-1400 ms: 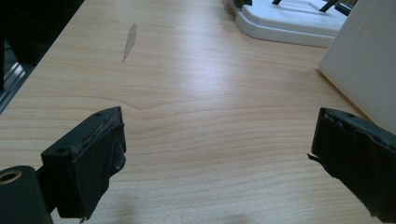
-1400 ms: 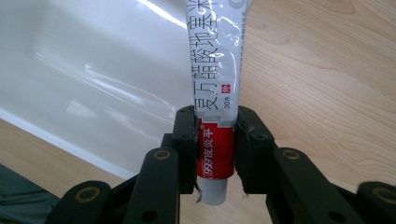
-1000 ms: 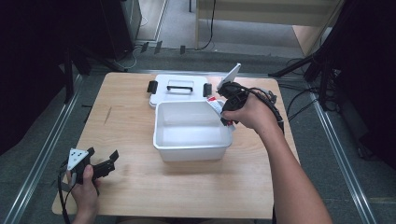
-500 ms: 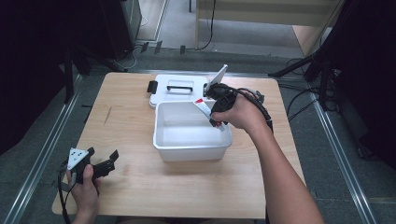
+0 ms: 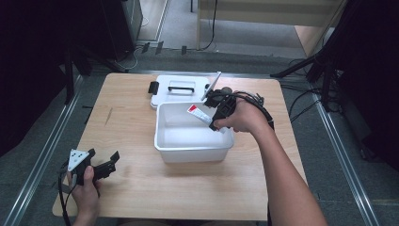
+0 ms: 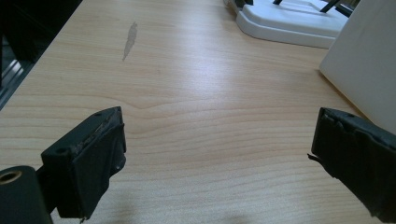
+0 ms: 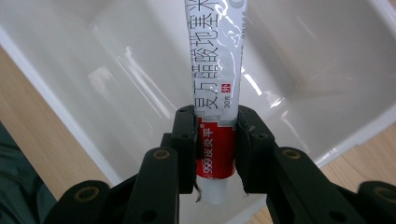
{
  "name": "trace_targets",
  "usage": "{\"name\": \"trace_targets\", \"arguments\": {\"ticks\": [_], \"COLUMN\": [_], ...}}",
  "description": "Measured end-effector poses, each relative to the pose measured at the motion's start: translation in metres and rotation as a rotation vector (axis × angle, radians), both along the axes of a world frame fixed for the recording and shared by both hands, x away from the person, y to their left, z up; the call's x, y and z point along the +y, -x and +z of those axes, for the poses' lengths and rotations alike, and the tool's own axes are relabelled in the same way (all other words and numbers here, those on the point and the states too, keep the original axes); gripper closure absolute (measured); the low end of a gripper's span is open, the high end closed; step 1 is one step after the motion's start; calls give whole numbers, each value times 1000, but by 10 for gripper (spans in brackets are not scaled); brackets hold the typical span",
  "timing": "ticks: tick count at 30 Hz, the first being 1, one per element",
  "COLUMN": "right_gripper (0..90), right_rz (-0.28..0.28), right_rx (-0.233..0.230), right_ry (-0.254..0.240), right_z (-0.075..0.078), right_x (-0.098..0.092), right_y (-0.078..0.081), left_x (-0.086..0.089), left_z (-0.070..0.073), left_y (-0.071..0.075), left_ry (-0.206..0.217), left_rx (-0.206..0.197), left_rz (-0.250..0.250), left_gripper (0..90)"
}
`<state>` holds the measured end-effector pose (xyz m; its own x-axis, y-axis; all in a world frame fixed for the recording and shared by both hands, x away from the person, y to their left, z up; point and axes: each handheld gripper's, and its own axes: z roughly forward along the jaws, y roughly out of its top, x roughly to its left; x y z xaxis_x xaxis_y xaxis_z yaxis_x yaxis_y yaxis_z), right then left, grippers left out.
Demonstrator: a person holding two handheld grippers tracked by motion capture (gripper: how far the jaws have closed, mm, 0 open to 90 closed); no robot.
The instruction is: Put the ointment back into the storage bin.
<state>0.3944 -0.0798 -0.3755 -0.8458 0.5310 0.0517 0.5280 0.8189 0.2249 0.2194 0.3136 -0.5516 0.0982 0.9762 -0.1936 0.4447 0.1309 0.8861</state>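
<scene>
1. Since the earlier frames, my right gripper (image 5: 212, 121) has come forward and down from beside the lid (image 5: 181, 90) to hang over the bin (image 5: 193, 151), carrying the tube (image 5: 200, 114); my left gripper (image 5: 104, 165) has not shifted.
2. Right now the right jaws are clamped narrow on the tube's red end (image 7: 215, 154), near its cap, and the white printed body points away into the bin's hollow.
3. To do this well, I judge I should lower until the tube's far end is near the bin floor, level it, then let go, so it lies flat rather than bouncing off the wall.
4. My right forearm reaches in across the bin's right rim, wrist bent, gripper tilted down and leftward.
5. My left gripper rests low at the table's (image 5: 131, 197) near left corner, jaws wide and empty.
</scene>
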Motion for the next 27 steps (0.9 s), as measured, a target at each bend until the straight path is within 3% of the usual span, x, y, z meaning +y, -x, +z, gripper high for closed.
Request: {"name": "trace_targets", "arguments": {"ticks": [4,9,22,27], "right_gripper": [727,726,726,726], "right_rz": [88,125,142,141], "right_rx": [-36,-37,-8,7], "right_ry": [28,29,61,95], "right_z": [-5,-11,-37,-46], "right_x": [-1,-2,-5,-3], "right_y": [3,5,5,6], "left_x": [0,0,0,0], "left_z": [0,0,0,0], "left_y": [0,0,0,0], "left_ry": [0,-1,-1,-2], "left_rx": [0,0,1,2], "left_rz": [0,1,0,1], "left_gripper": [39,39,39,39]}}
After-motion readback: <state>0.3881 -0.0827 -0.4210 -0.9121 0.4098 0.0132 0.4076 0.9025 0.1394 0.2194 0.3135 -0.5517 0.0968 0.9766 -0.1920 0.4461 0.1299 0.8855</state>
